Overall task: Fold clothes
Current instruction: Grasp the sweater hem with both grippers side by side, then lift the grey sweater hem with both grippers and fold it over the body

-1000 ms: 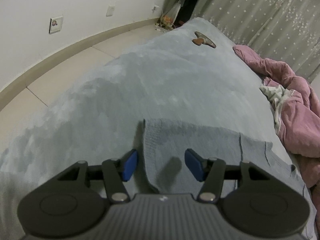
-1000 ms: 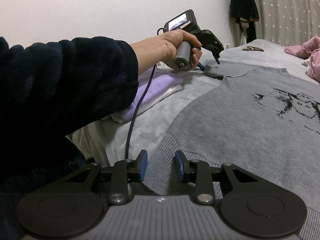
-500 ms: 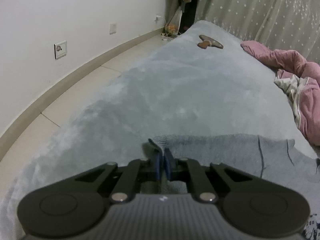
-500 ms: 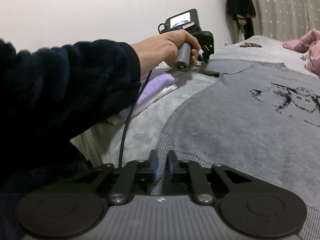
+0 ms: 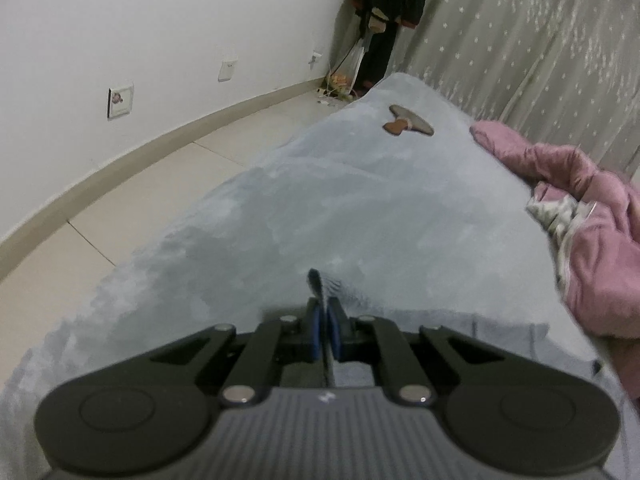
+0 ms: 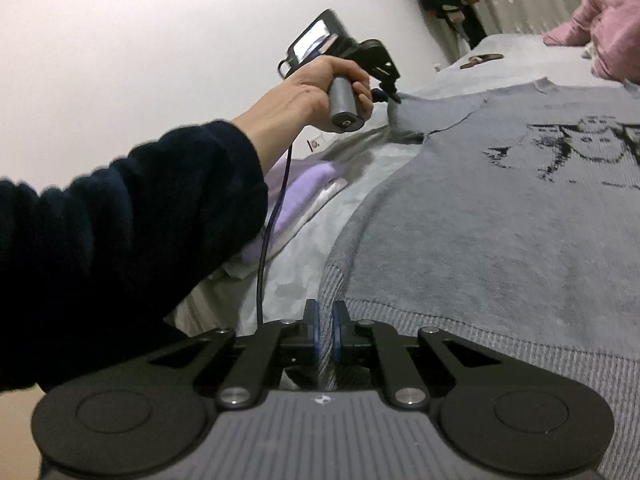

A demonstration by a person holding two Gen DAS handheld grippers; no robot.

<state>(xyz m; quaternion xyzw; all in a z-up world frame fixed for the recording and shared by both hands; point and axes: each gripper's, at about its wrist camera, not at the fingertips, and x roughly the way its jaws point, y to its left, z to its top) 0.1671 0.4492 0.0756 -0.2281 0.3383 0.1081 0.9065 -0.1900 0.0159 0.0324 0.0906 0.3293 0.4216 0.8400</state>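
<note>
A grey knit sweater [image 6: 500,216] with a black cat print lies spread on the bed. My right gripper [image 6: 325,330] is shut on its ribbed hem corner [image 6: 332,280] at the near left. My left gripper [image 5: 323,330] is shut on the sweater's sleeve edge [image 5: 316,284], which stands up between the blue pads. In the right wrist view the left gripper [image 6: 386,94] is seen at the far left of the sweater, lifting the sleeve a little off the bed.
The bed has a pale grey-blue blanket [image 5: 320,200]. A pink quilt [image 5: 592,240] is heaped at the right. A small brown and grey item [image 5: 408,124] lies far up the bed. Folded lilac and white clothes [image 6: 304,196] sit left of the sweater. Floor and wall are on the left.
Both grippers went from open to shut, the left on the sleeve edge, the right on the hem corner. Both have since lifted the fabric slightly.
</note>
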